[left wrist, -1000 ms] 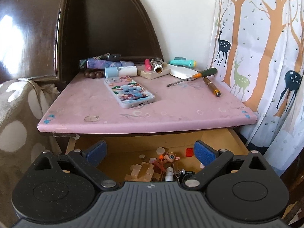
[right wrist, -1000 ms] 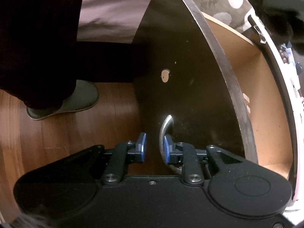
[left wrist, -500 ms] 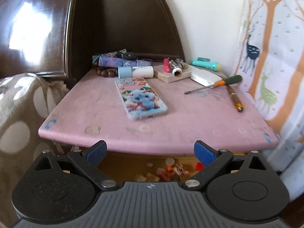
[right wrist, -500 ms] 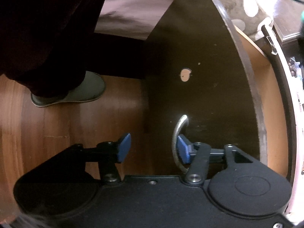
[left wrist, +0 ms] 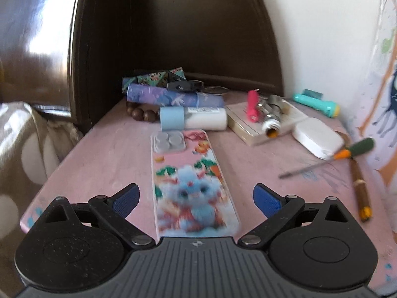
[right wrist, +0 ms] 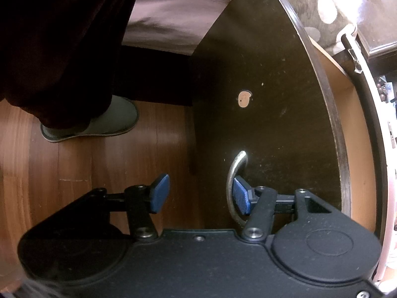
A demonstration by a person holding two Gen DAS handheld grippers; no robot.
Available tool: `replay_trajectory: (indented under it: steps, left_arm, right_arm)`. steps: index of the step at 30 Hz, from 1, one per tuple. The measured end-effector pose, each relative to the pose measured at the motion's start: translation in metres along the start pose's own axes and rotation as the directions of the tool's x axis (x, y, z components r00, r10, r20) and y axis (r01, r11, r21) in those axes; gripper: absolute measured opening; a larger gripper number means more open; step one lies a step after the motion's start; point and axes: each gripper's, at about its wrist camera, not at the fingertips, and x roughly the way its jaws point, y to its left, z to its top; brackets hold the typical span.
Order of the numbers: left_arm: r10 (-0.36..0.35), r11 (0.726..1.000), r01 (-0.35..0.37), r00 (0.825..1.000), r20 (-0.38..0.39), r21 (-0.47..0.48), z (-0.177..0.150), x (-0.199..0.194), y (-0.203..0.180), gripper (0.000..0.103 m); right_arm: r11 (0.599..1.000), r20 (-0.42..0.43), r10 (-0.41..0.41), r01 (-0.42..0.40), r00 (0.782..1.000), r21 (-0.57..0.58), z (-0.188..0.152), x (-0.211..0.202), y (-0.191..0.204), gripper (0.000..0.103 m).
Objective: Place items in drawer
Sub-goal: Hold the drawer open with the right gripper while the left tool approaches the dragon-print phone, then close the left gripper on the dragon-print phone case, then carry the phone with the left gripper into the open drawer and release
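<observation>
In the left wrist view, my left gripper (left wrist: 196, 200) is open and empty, low over the pink nightstand top (left wrist: 111, 159). A phone in a pink cartoon case (left wrist: 188, 181) lies flat between its fingers. Behind it lie a white and blue tube (left wrist: 193, 121), a purple tube (left wrist: 173, 98), wooden beads (left wrist: 141, 111), a screwdriver (left wrist: 330, 159) and a white case (left wrist: 317, 136). In the right wrist view, my right gripper (right wrist: 198, 196) is open at the dark drawer front (right wrist: 273, 99). Its right finger (right wrist: 240, 195) sits inside the metal handle (right wrist: 234, 173). The drawer stands pulled out.
A dark headboard (left wrist: 173, 24) rises behind the nightstand, a spotted blanket (left wrist: 22, 149) lies left and a deer curtain (left wrist: 384, 87) hangs right. A flat box with a bulb (left wrist: 268, 121) and a teal flashlight (left wrist: 315, 101) sit at the back. A slippered foot (right wrist: 94, 121) stands on the wood floor.
My left gripper has risen from the open drawer and moved forward over the phone. My right gripper has opened and let go of the drawer handle.
</observation>
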Motion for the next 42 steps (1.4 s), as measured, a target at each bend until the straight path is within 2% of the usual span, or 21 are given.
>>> replay_trajectory:
  steps: [6,11,15,16,19,23,25,32,37,42]
  left_arm:
    - [0.050,0.998,-0.051,0.997,-0.056,-0.033,0.012,0.029,0.001,0.099]
    - [0.058,0.997,-0.062,0.993,-0.099,-0.045,0.017,0.041,0.002,0.099]
    - [0.068,0.997,-0.070,0.991,-0.117,-0.017,0.020,0.046,-0.001,0.099]
    - [0.070,0.997,-0.072,0.990,-0.120,-0.012,0.020,0.046,-0.002,0.098]
    - [0.065,0.998,-0.066,0.990,-0.123,-0.006,0.024,0.044,-0.001,0.077]
    - [0.019,1.000,-0.021,0.989,-0.148,-0.008,0.026,0.040,0.004,0.076]
    - [0.001,0.999,-0.007,0.989,-0.151,-0.039,0.024,0.035,0.010,0.076]
    - [-0.046,0.998,0.041,0.992,-0.120,-0.042,0.020,0.005,0.016,0.076]
    - [-0.107,0.994,0.110,0.990,-0.090,0.020,0.017,-0.031,0.009,0.076]
    - [-0.218,0.970,0.225,0.972,-0.083,0.089,0.000,-0.074,0.003,0.076]
  right_arm:
    - [1.000,0.001,0.003,-0.003,1.000,0.000,0.001,0.001,0.000,0.056]
    - [1.000,0.003,0.005,-0.005,1.000,-0.001,0.000,0.002,0.000,0.056]
    - [1.000,0.004,0.004,-0.004,1.000,-0.003,0.000,0.002,0.001,0.056]
    - [1.000,0.004,0.004,-0.004,1.000,-0.003,0.000,0.002,0.001,0.056]
    - [1.000,0.006,0.003,-0.003,1.000,-0.005,-0.001,0.002,0.002,0.056]
    - [1.000,0.007,0.000,0.000,1.000,-0.010,-0.002,0.002,0.003,0.056]
    - [1.000,0.006,0.000,0.000,1.000,-0.009,-0.001,0.002,0.003,0.056]
    - [1.000,0.002,-0.002,0.002,1.000,-0.010,0.000,0.003,0.004,0.056]
    - [1.000,0.000,-0.001,0.001,1.000,-0.011,0.000,0.003,0.004,0.056]
    - [1.000,-0.003,-0.001,0.001,1.000,-0.010,0.001,0.004,0.004,0.056]
